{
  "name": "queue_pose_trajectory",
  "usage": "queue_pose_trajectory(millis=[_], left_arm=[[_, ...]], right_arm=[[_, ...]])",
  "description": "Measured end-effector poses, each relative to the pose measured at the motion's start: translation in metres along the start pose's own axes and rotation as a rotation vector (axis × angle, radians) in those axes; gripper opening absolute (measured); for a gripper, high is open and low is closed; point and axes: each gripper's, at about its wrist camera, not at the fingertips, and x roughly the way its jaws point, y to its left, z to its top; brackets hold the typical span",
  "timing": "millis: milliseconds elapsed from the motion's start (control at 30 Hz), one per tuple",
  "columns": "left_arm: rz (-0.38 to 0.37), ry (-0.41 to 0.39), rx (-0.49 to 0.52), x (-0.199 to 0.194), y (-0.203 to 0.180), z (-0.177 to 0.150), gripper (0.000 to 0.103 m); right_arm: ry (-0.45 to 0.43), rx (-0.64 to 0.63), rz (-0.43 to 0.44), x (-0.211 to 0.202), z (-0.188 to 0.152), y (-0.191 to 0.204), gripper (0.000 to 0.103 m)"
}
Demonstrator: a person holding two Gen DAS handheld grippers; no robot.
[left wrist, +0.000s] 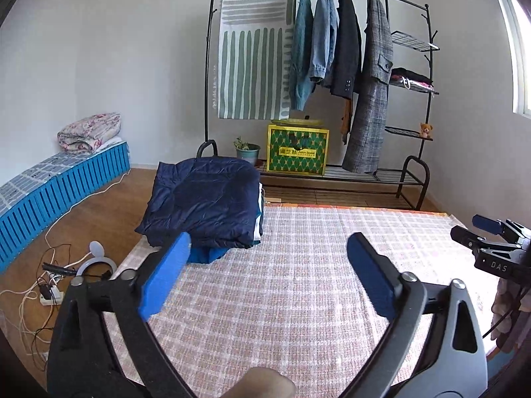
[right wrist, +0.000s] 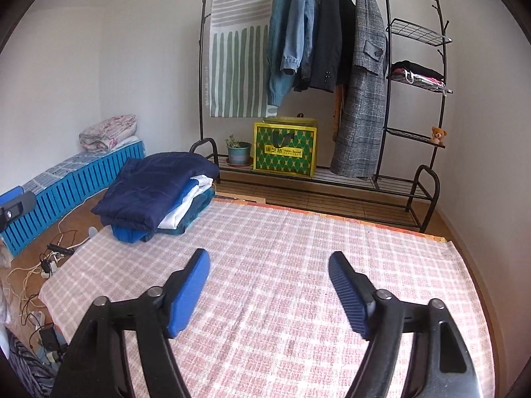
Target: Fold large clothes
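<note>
While the folded navy garment tops a stack of clothes at the checked mat's far left corner, left gripper and right gripper hang wide open, empty; coats remain on the rack, perhaps next.

Tabletop cloth: pink-and-white check. Folded pile at mid-left of frame: navy jacket uppermost, white and blue garments beneath. Gift box centre: green diamonds on yellow; hanging sheet upper centre: grey-green stripes on white; crates left: bright blue.
</note>
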Motion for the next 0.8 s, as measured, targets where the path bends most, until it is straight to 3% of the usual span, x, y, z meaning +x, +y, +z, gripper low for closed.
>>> queue_pose_trajectory(millis=[200, 800], left_arm=[[0.046, 0.032, 0.02, 0.024, 0.003, -0.011, 0.103], [0.098, 0.111, -0.023, 0.062, 0.024, -0.032, 0.103]], right_arm=[[-0.029, 0.003, -0.015, 0.012, -0.008, -0.001, 0.103], [0.014, -0.012, -0.05, 0.047, -0.022, 0.003, 0.103]])
